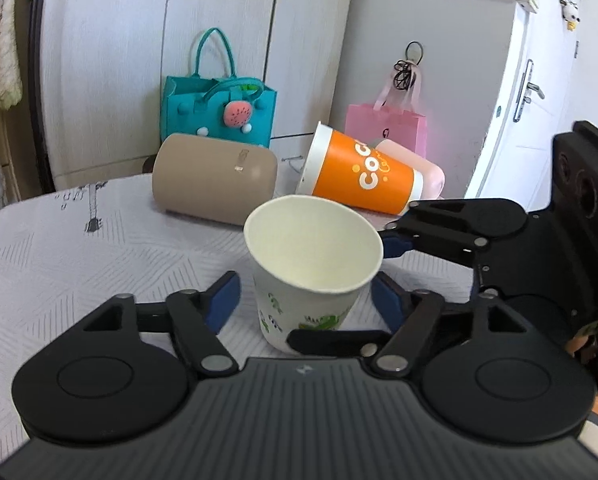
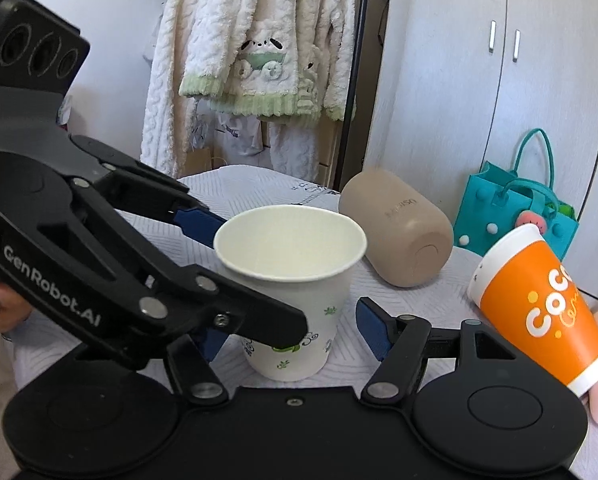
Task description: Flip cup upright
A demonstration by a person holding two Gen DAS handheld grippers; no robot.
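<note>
A white paper cup (image 1: 311,264) with green prints stands upright on the table, mouth up. It also shows in the right wrist view (image 2: 295,280). My left gripper (image 1: 305,300) is open, its blue pads on either side of the cup with gaps. My right gripper (image 2: 291,328) is open too and straddles the same cup from another side; its arm shows in the left wrist view (image 1: 451,232). An orange paper cup (image 1: 363,176) lies tilted on a pink object (image 1: 431,178) behind.
A beige cylinder-shaped container (image 1: 215,180) lies on its side at the back of the table (image 1: 59,264). A teal felt bag (image 1: 219,116) and a pink gift bag (image 1: 387,124) stand behind. White cabinets and a door are beyond. Fleece clothes (image 2: 259,52) hang nearby.
</note>
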